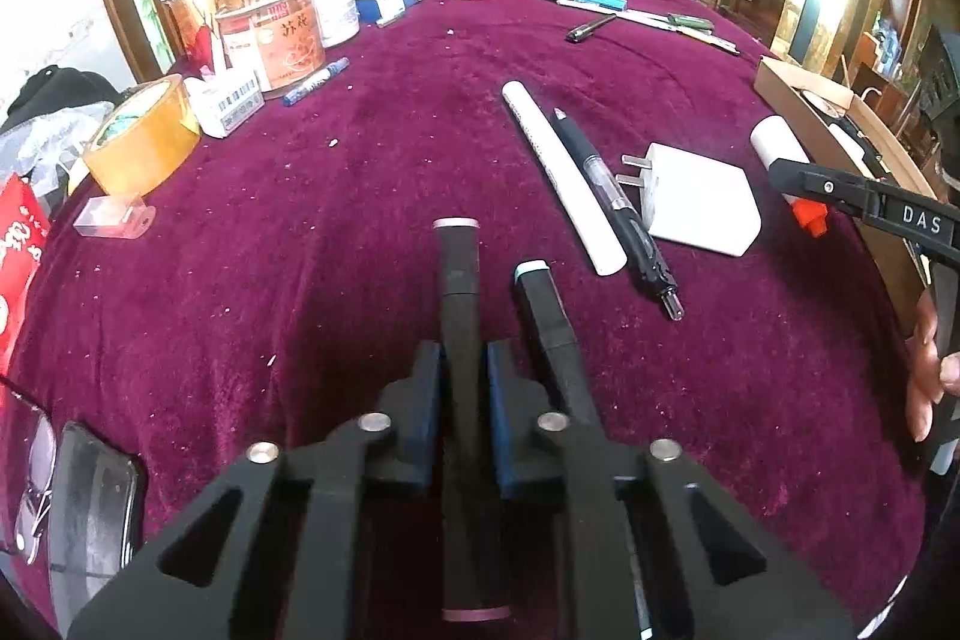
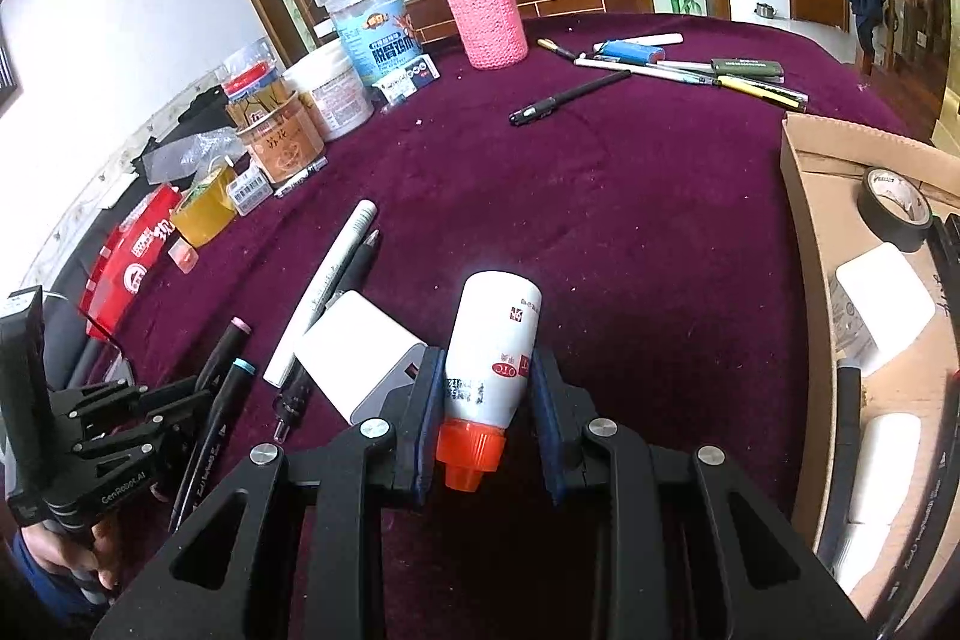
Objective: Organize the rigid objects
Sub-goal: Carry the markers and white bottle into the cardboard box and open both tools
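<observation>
The right tongs (image 2: 483, 400) grip a white bottle (image 2: 492, 346), its long axis pointing away, with the cardboard box (image 2: 804, 196) just to their right, while the left tongs (image 1: 462, 388) clamp a black marker (image 1: 459, 304) above the table (image 1: 300, 250).

two low wrist views, shared white charger (image 1: 699, 199) (image 2: 360, 355)

Left wrist view: a marker (image 1: 459, 340) lies lengthwise between the left gripper's (image 1: 462, 394) pads at lower centre, a second marker (image 1: 549, 322) just right of it. Toward centre right, a tube (image 1: 561, 172) and pen (image 1: 612, 202) lie side by side, a charger (image 1: 699, 199) right of them. Tins (image 1: 288, 34) crowd the upper left.
</observation>
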`<action>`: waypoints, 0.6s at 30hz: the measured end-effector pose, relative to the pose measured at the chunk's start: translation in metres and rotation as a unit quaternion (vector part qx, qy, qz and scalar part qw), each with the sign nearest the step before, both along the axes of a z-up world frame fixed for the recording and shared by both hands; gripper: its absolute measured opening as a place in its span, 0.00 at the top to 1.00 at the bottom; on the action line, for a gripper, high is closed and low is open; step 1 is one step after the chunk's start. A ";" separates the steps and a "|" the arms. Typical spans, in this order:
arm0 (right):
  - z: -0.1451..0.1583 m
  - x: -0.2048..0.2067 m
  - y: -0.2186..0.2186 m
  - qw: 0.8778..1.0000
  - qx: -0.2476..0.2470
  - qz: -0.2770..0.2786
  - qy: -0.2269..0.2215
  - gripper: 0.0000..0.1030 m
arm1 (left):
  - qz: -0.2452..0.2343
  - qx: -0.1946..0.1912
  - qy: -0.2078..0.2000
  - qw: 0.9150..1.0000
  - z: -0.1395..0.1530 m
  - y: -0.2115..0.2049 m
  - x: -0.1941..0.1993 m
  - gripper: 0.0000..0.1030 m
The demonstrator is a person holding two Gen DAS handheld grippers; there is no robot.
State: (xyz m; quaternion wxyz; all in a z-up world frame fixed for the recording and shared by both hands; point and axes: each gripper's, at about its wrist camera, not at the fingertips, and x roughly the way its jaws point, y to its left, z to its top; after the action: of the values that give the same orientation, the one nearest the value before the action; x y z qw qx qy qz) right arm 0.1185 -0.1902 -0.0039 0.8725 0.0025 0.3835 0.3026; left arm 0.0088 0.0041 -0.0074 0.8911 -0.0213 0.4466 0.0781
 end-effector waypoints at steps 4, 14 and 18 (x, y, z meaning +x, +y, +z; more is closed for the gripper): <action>0.001 0.001 -0.002 1.000 0.005 -0.003 0.000 0.76 | 0.003 -0.010 -0.015 1.000 0.006 0.001 -0.005 0.88; 0.005 -0.001 -0.009 1.000 0.017 -0.013 -0.009 0.76 | -0.004 -0.018 -0.059 0.998 0.041 -0.011 -0.012 0.88; 0.006 0.000 -0.011 1.000 0.020 -0.017 -0.011 0.76 | -0.016 -0.030 -0.071 0.997 0.053 -0.019 -0.011 0.88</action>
State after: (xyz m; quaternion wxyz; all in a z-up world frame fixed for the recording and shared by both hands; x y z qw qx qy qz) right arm 0.1182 -0.2012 0.0023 0.8816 0.0231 0.3673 0.2956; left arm -0.0021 -0.0152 0.0454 0.9207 -0.0469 0.3843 0.0486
